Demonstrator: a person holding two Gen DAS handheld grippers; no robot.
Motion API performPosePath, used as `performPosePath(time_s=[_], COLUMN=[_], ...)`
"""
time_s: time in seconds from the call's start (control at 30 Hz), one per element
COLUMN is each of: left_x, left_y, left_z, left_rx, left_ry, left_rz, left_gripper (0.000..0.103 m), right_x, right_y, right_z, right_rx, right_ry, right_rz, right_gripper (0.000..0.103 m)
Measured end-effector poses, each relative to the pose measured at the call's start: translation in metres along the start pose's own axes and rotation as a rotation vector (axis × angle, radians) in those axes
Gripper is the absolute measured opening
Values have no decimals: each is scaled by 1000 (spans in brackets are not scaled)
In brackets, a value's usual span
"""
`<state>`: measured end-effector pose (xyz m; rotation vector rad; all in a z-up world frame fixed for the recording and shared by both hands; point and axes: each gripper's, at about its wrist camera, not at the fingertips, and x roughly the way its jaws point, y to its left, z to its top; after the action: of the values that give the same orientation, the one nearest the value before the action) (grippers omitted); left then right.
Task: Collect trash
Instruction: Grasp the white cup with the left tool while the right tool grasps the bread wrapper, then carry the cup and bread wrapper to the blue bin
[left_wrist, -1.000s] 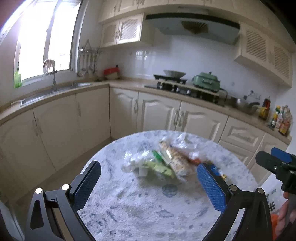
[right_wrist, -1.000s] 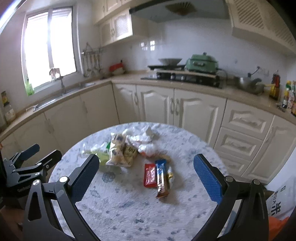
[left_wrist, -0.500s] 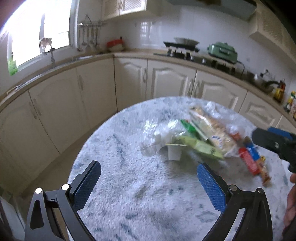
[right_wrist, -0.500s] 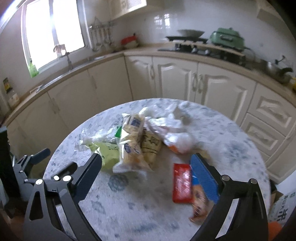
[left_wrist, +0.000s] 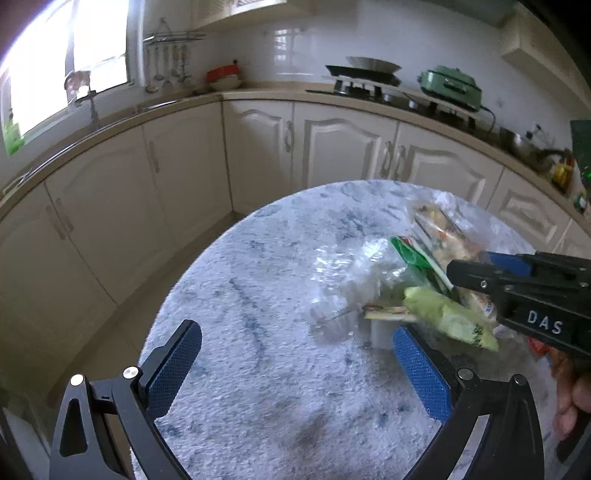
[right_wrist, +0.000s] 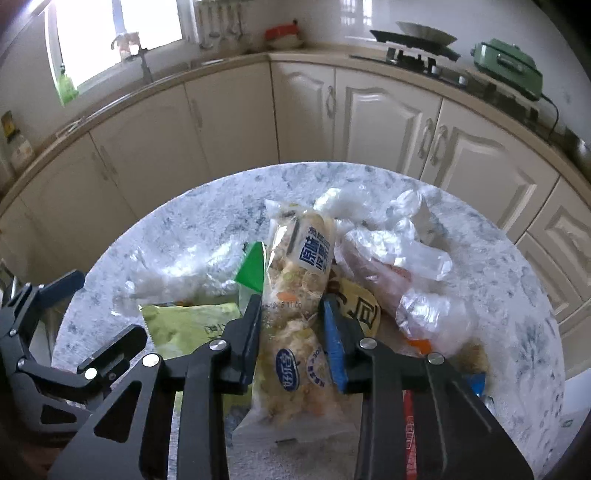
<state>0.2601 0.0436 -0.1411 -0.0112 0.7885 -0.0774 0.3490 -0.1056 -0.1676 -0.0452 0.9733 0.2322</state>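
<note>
Right gripper: jaws just closing, pressing clear snack packet in trash heap on desk; packet's lower end hidden. Left gripper: jaws wide, empty. Red wrapper partly hidden

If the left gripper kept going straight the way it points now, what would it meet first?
Probably bare tabletop: the open left gripper aims just left of the clear crumpled plastic. Depth is unclear, so its right finger might brush that.

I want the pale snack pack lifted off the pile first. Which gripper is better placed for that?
Right. The right gripper has just been closing, its pads on either side of the snack pack. The left gripper hangs open over bare table, short of the pile.
</note>
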Motion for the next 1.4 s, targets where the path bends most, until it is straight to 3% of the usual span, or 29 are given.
performPosePath(time_s=[0.27,0.4,0.5,0.57,0.6,0.63,0.83,1.0,1.17,1.4], left_x=[15,23,40,40,41,41,35,12,-15,-64], left_y=[-8,-14,-20,-24,-24,-24,-7,3,0,-13], left_z=[-5,2,8,12,14,14,10,-16,-36,-49], left_rx=[-38,-19,-20,-15,-25,-32,-63,-64,-64,-8], left_ry=[42,50,95,83,84,85,56,32,13,-84], left_rz=[-81,-96,-99,-106,-122,-132,-170,-171,-160,-150], left_gripper=[102,96,70,43,25,17,15,15,15,16], right_x=[-30,-41,-48,-53,-57,-61,-82,-98,-116,-148], right_y=[-17,-18,-19,-22,-24,-26,-35,-40,-45,-52], right_z=[-16,-20,-22,-25,-26,-28,-39,-53,-69,-88], right_rx=[63,66,71,78,81,82,91,108,128,145], right_ry=[-55,-70,-79,-87,-93,-99,-124,-141,-165,-216], right_rz=[31,43,49,52,51,49,43,41,41,34], right_gripper=[27,27,27,27,27,27,27,27,27,27])
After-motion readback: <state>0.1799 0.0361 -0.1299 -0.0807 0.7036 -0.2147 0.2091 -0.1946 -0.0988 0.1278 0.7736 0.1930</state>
